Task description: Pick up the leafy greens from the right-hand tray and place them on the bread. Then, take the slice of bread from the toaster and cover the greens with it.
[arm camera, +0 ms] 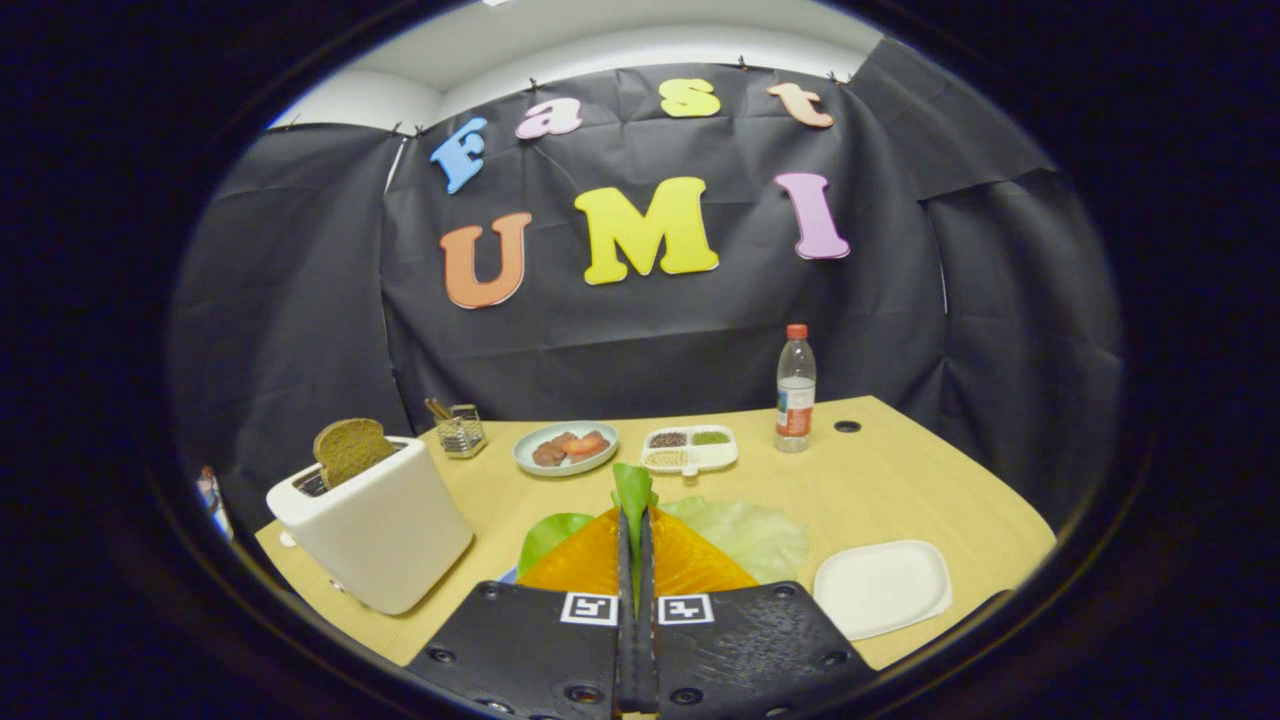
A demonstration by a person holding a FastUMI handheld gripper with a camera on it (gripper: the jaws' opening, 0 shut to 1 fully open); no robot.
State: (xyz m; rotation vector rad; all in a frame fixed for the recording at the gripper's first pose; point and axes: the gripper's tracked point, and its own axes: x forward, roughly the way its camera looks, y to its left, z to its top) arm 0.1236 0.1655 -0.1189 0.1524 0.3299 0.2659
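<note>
- Well to the left of our fingers stands the toaster (370, 525), a smooth white block with rounded corners; a slice of bread (349, 450), brown and coarse-grained, stands upright in its slot, untouched, waiting for the second half of the task.
- Beyond it, near the back of the wooden table (900, 490), sits a small wire holder (461, 431); to its right a pale round plate (566, 447) of reddish-brown pieces, then a white divided dish (690, 449) of grains or seeds.
- Our gripper (634, 520) is clenched on the leafy greens (632, 492); both fingers press a thin bright-green leaf between them, its tip poking up past the fingertips.
- Just under the fingers lies an orange, ribbed layer (590, 562) with a green leaf edge (548, 538) at its left and a pale, crinkled leaf (745, 535) at its right; we judge this to be the stack on the bread, though the bread itself we cannot make out.
- To do this step well, we should lower the leaf flat over the middle of the stack, then part the fingers gently; the leaf is limp and light, so it may cling to a pad.
- To the right of the fingers rests a white tray (882, 588), shallow with rounded corners; beyond it stands a clear plastic bottle (796, 390) with a red cap.
</note>
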